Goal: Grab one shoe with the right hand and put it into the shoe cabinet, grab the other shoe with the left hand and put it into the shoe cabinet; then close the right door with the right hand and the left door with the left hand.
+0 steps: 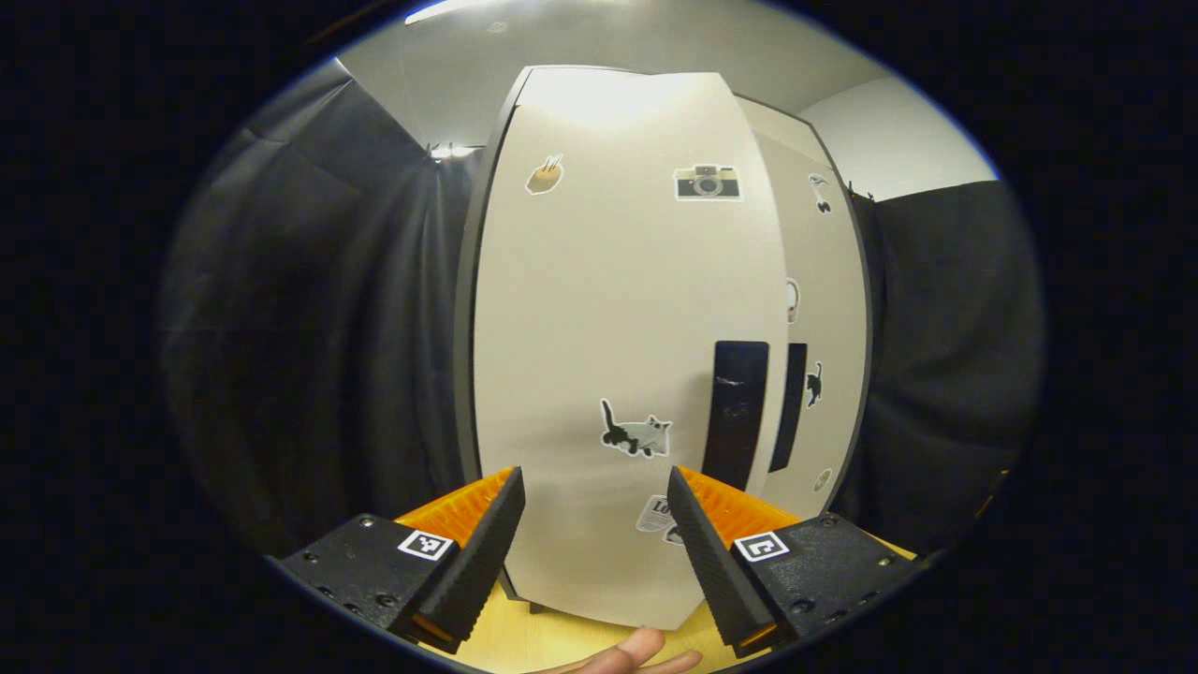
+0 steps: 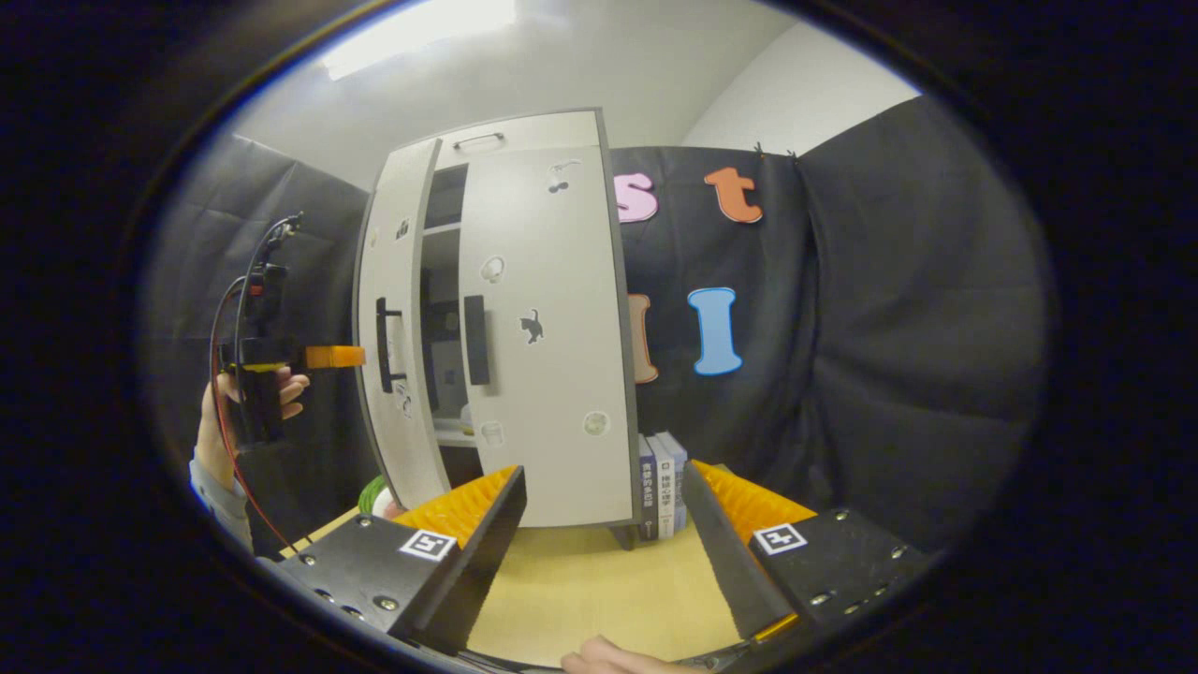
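L gripper [image 1: 595, 524] is released, nothing in it, facing the shoe cabinet's left door [image 1: 627, 309], which carries cat [image 1: 636, 435] and camera stickers [image 1: 708, 183]; a scrap sticker low down has print too small to read. R gripper [image 2: 604, 524] is also released over the tabletop [image 2: 599, 585], right door [image 2: 547, 328] closed, left door ajar. Books [image 2: 663, 487] stand beside the cabinet [image 2: 524, 131], spine text illegible; shoes can't be made out inside.

I see the shoe cabinet [image 2: 543, 374] doors at frame centre as smooth, matt panels carrying flat paper-like stickers. Its door handle [image 1: 736, 412] at centre right looks glossy. The table [image 2: 599, 580] along the lower edge reads as smooth light wood. The booth's wall [image 2: 889, 328] is matt, creased cloth.
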